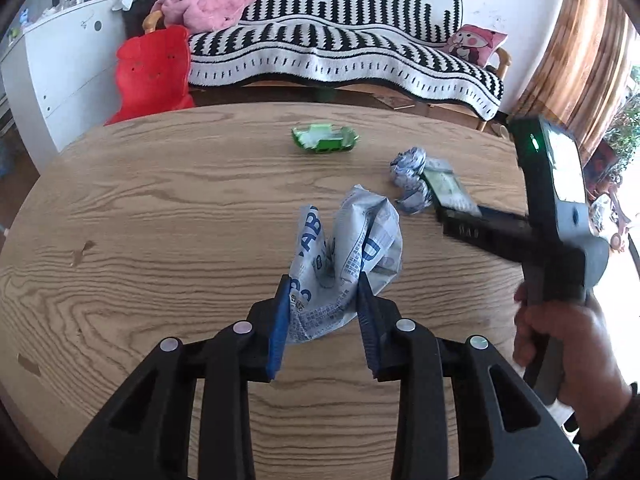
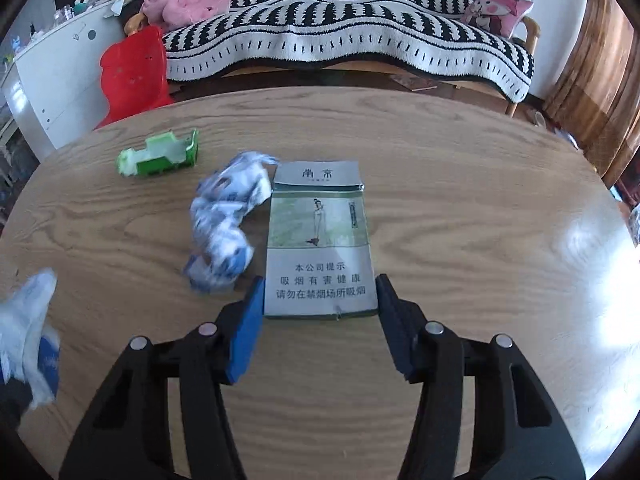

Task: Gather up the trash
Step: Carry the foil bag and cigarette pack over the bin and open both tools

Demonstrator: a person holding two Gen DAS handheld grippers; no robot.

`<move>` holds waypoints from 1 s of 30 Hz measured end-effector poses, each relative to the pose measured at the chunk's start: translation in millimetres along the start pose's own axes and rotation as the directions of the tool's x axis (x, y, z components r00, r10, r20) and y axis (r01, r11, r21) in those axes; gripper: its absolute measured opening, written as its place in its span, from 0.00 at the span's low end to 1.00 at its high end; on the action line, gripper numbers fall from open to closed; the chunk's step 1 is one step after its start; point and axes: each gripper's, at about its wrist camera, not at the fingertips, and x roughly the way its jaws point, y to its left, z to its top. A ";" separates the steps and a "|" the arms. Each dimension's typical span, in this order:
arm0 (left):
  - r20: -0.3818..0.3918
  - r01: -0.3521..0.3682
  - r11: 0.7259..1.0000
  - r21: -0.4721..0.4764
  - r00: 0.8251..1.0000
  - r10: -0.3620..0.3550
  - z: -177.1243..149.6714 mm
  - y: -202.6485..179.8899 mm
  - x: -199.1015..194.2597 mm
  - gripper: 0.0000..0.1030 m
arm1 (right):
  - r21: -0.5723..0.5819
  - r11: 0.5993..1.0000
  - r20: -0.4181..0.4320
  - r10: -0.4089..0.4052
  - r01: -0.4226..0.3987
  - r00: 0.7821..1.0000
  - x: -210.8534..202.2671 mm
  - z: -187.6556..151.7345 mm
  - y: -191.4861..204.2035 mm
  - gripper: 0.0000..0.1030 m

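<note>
The left gripper (image 1: 323,280) pinches a crumpled white and blue wrapper (image 1: 348,248) between its two blue pads (image 1: 280,320). The wrapper sticks up and out past the fingertips, above the wooden table (image 1: 160,208). The right gripper (image 2: 320,284) has its fingers spread wide, one on each side of the near end of a flat cigarette box (image 2: 320,240). The box lies on the table between the two fingers and reaches out in front of them. I cannot tell if the pads touch the box sides. Just left of the box, ahead of the left finger of that gripper, lies a crumpled blue and white paper ball (image 2: 224,216), touching the top corner of the box. Further ahead and to the left sits a torn green box (image 2: 160,156), apart from the ball. In the left wrist view a hand (image 1: 560,344) holds the right gripper off to the right of the fingers. Far ahead, past the table, stands a couch with a black and white blanket (image 2: 352,28).
</note>
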 end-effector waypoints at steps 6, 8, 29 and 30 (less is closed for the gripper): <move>-0.005 0.028 0.999 0.035 1.000 -0.028 -0.3 -30.3 -1.9 0.30 | 0.058 0.998 0.019 -0.008 0.007 1.000 -50.2 -46.4 -41.8 0.53; -0.009 0.047 0.998 0.048 0.999 -0.046 -2.3 -46.1 -3.5 0.30 | 0.089 0.996 0.031 -0.017 0.014 0.999 -77.2 -70.5 -65.2 0.53; -0.113 0.420 0.774 0.473 0.901 -0.419 -124.1 -379.0 -67.4 0.30 | 0.503 0.827 0.003 -0.291 0.250 0.957 -281.5 -327.2 -342.5 0.53; -0.125 0.438 0.752 0.493 0.891 -0.437 -134.2 -394.4 -70.9 0.30 | 0.517 0.817 -0.004 -0.297 0.256 0.955 -285.2 -337.9 -351.5 0.53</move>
